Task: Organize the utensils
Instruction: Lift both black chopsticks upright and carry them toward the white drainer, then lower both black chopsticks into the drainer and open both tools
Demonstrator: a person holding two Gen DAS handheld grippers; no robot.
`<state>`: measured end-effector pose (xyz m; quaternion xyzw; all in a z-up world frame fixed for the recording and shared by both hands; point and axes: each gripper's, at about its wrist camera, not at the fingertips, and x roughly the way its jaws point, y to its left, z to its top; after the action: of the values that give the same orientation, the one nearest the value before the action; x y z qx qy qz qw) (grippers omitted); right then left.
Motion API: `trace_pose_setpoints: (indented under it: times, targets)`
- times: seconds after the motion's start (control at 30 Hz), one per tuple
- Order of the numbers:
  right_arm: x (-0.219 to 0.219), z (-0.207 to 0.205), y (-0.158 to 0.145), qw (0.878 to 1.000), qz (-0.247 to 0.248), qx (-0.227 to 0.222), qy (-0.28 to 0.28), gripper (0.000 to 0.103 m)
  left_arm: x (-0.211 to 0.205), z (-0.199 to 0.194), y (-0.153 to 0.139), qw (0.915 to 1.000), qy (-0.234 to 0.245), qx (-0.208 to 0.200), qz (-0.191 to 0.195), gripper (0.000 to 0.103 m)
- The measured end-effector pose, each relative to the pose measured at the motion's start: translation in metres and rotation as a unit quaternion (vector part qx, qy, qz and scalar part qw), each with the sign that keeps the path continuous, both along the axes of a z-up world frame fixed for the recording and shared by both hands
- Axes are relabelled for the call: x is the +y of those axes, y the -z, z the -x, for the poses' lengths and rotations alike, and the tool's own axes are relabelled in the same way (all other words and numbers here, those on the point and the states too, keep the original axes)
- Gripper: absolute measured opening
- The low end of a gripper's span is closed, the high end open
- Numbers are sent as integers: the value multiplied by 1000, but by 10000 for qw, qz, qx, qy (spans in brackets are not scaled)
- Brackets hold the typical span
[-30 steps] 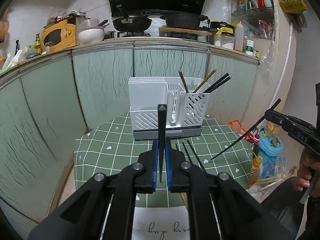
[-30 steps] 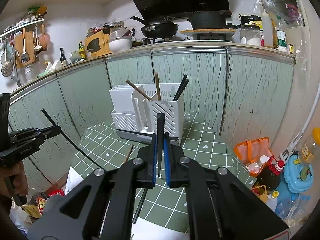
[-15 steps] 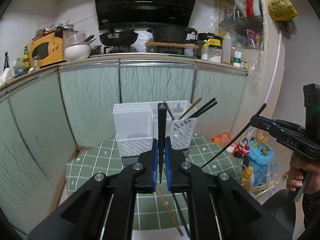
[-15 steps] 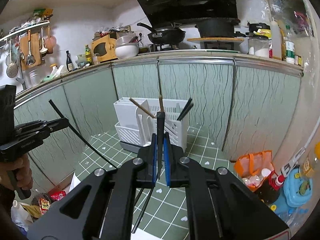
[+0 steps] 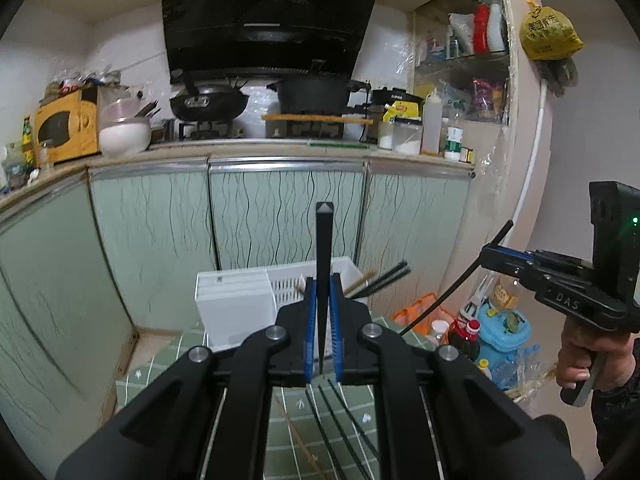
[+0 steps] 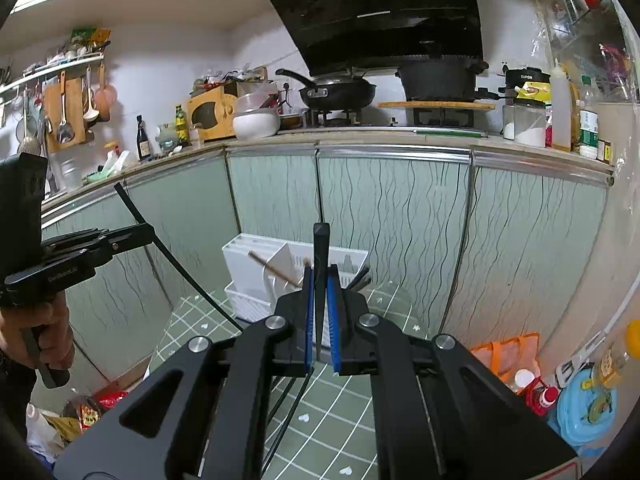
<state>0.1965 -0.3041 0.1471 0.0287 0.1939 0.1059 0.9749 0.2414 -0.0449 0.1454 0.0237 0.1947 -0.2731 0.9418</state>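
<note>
Your left gripper fingers pinch one black chopstick upright at twelve o'clock; your right gripper clamps another. Both are light, stiff and slippery, so hold near mid-length. The white holder sits beyond on the green bench; chopsticks already leaning there crowd the slot.

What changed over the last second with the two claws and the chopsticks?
Both claws rose: the white slotted plastic utensil holder sank lower in both views. Unchanged: left claw and right claw each stay shut on one black chopstick; loose chopsticks remain on the green checked tablecloth.
</note>
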Motion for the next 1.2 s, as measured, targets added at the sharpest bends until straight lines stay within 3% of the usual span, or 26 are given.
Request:
trace_pose_setpoints:
  times: [0.3,0.53,0.87,1.2]
  targets:
    - [-15,-25,-29,9997,-128,-203,103,6,-18,-33,-37,9995,106,-59,275,8]
    - [-26,-55,-44,9989,-311,-318,138,6,-32,-68,-46,9996,2,-80,262,8]
    - [-35,-111,-23,9985,-521,-120,135,6,-50,-124,-18,9991,31,208,363,8]
    - [-30,-152,17,9970,-717,302,-46,6,-56,-147,18,9972,104,504,534,8]
